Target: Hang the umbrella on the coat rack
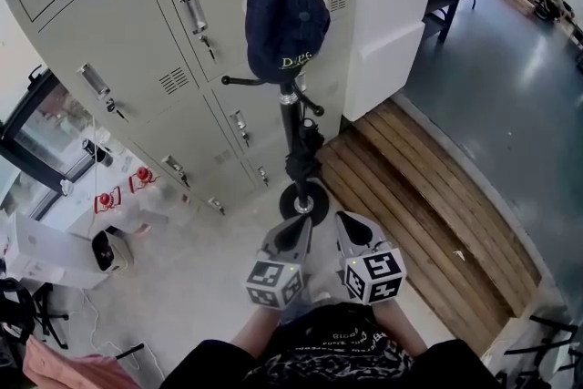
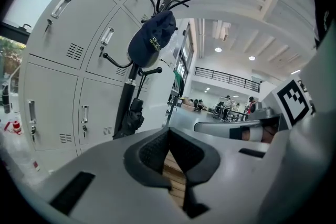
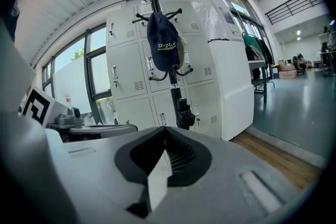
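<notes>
Head view: black folded umbrella [image 1: 301, 161] hangs on the black metal coat rack [image 1: 290, 100], below a navy cap [image 1: 284, 9].

Left gripper view: left hand-held gripper [image 2: 168, 131] clenched, empty.

Right gripper view: right hand-held gripper [image 3: 165, 131] clenched, empty.

Hanging looks done. Next: only clear away.

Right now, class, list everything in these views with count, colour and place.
lockers: one bank, beige, behind everything else
coat rack: one, black, before the lockers
cap: one, navy, hung on the coat rack
umbrella: one, black, folded, at the coat rack's pole below the cap
cabinet: one, white, right of the lockers
wooden slats: one strip, brown, floor right of the coat rack
left gripper: one, grey, shut, empty
right gripper: one, grey, shut, empty
</notes>
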